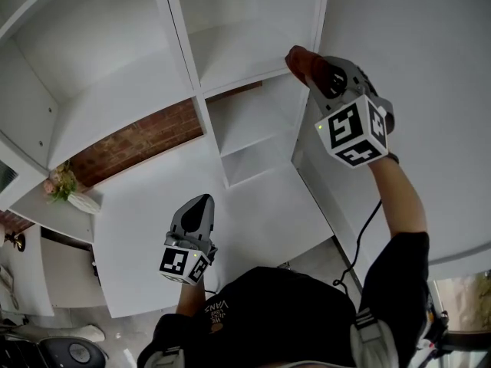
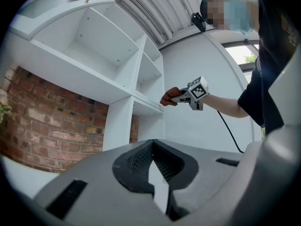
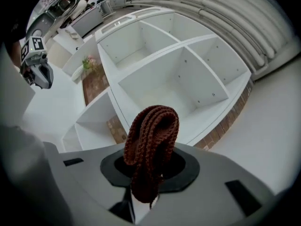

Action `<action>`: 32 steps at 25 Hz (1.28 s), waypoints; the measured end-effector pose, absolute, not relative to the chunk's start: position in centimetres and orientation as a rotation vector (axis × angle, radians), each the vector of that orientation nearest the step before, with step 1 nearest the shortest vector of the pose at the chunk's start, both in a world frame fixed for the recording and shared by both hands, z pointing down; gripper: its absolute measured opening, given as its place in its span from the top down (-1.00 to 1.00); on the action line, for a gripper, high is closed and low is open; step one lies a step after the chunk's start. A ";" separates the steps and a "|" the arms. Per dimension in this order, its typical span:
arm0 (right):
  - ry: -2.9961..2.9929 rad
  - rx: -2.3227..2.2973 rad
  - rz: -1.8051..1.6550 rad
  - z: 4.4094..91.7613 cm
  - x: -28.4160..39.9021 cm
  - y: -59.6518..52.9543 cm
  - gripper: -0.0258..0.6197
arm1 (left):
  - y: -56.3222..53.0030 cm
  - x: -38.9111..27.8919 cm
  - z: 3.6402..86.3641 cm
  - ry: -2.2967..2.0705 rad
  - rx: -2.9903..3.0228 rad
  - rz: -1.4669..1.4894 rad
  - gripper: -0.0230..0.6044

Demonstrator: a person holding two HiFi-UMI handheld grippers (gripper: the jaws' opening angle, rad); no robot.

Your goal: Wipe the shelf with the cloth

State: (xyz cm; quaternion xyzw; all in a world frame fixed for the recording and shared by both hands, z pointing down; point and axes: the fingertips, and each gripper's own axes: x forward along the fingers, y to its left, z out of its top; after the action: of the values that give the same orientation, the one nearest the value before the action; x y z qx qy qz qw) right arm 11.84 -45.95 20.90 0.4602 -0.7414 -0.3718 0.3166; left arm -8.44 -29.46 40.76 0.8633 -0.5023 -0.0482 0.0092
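A tall white shelf unit (image 1: 238, 56) with open compartments fills the head view. My right gripper (image 1: 305, 66) is raised to the right end of one shelf board and is shut on a folded rust-brown knitted cloth (image 1: 297, 57). In the right gripper view the cloth (image 3: 153, 131) sticks up out of the jaws in front of the compartments (image 3: 160, 79). The left gripper (image 1: 201, 202) hangs lower, in front of the unit's white side panel, shut with nothing in it. In the left gripper view its fingers (image 2: 136, 161) meet at the tip, and the cloth (image 2: 168, 98) shows at the shelf edge.
A red brick wall (image 1: 138, 140) shows behind the shelf unit. A small vase of flowers (image 1: 65, 184) lies on a low shelf at the left. A plain white wall (image 1: 430, 60) stands close on the right. A black cable (image 1: 362, 236) hangs from the right arm.
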 end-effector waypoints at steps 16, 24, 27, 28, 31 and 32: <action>-2.346 1.523 -0.388 35.5 13.0 -36.5 0.63 | -27.5 -8.0 42.1 -1.397 2.770 -0.099 0.91; -2.368 1.587 -0.164 42.2 12.7 -31.5 0.63 | -26.1 -8.5 44.3 -1.342 2.766 -0.072 0.91; -2.353 1.611 -0.075 44.5 12.7 -29.5 0.63 | -25.6 -8.5 45.2 -1.326 2.754 -0.068 0.91; -2.344 1.620 -0.031 45.4 12.7 -28.8 0.63 | -25.4 -8.5 45.5 -1.321 2.746 -0.069 0.91; -2.339 1.662 0.101 47.5 12.7 -27.0 0.63 | -25.0 -8.2 46.4 -1.298 2.738 -0.055 0.91; -2.352 1.691 0.137 47.8 12.8 -26.5 0.63 | -24.8 -8.0 46.7 -1.288 2.739 -0.046 0.91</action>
State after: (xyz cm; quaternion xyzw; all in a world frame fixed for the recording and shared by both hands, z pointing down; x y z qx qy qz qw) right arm 12.78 -26.49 47.83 0.5787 -0.8052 0.0468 0.1205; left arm -7.97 -24.84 46.74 0.9034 -0.4247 -0.0151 0.0573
